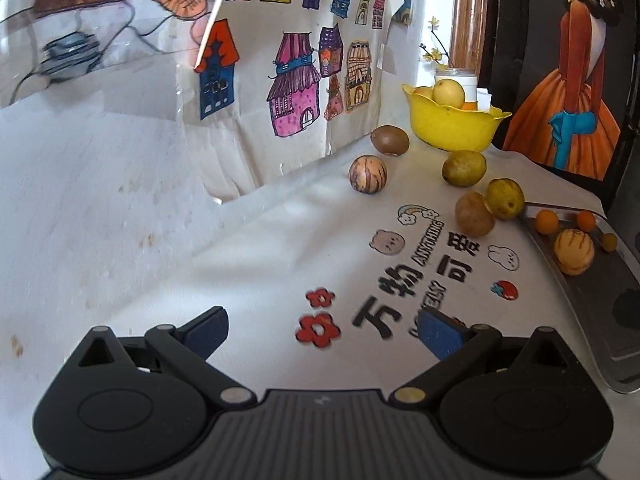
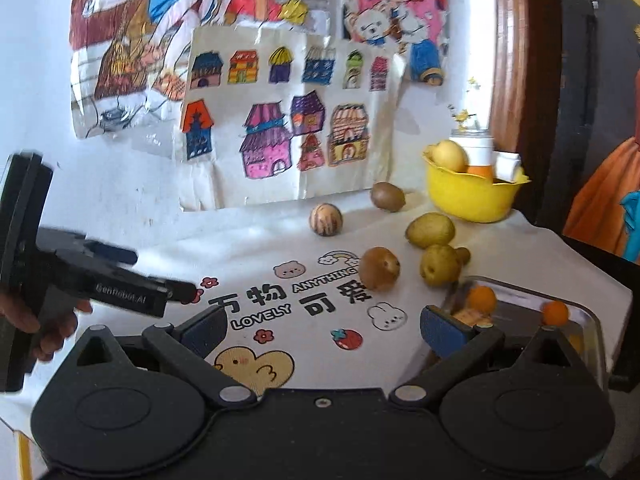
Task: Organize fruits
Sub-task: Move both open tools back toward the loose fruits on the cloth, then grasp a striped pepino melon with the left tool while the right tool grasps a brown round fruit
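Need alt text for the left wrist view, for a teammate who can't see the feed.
The open, empty left gripper hovers over a white printed tablecloth. Ahead lie five loose fruits, among them a striped one and a kiwi, beside a yellow bowl holding fruit. At right, a grey tray carries a striped melon and small oranges.

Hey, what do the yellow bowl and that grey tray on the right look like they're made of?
The yellow bowl looks like moulded plastic: uniform bright colour, a thin wavy rim, a soft sheen. The grey tray is probably metal, maybe stainless steel or aluminium: a dull silvery surface with a raised, rounded lip that catches the light. Grey plastic can't be ruled out from its look alone.
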Demonstrator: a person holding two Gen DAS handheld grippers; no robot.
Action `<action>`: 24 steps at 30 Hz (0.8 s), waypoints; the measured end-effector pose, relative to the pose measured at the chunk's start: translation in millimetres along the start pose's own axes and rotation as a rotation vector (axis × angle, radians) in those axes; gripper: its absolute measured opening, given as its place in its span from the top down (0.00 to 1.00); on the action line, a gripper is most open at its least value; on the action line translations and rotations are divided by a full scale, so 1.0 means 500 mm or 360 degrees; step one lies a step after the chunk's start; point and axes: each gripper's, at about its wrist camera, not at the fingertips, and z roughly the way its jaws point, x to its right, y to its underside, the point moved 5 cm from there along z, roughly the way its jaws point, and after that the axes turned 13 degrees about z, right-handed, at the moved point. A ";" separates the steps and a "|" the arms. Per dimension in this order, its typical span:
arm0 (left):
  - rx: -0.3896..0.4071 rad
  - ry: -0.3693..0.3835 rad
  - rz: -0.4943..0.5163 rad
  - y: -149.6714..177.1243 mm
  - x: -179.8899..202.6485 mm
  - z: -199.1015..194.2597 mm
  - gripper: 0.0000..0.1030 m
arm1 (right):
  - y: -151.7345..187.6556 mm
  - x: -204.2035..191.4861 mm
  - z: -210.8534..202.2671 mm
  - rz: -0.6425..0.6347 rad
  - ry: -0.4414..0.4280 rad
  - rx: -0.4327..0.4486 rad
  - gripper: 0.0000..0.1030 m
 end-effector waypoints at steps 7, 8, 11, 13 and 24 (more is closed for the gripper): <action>0.0030 -0.0007 0.0119 -0.060 -0.027 0.046 0.00 | -0.007 -0.012 0.068 -0.0161 0.0013 -0.0073 0.01; 0.0046 -0.0001 0.0132 -0.070 -0.027 0.054 0.00 | -0.009 -0.008 0.079 -0.0156 0.0019 -0.0085 0.01; 0.0096 0.0002 0.0151 -0.098 -0.021 0.081 0.00 | -0.013 0.009 0.111 -0.0087 0.0066 -0.0135 0.01; 0.0103 -0.0028 0.0175 -0.116 -0.011 0.105 0.00 | -0.018 0.024 0.137 0.0000 0.0090 -0.0189 0.01; 0.0091 0.0015 0.0246 -0.191 0.008 0.237 0.00 | -0.035 0.087 0.251 0.0296 0.0189 -0.0182 0.01</action>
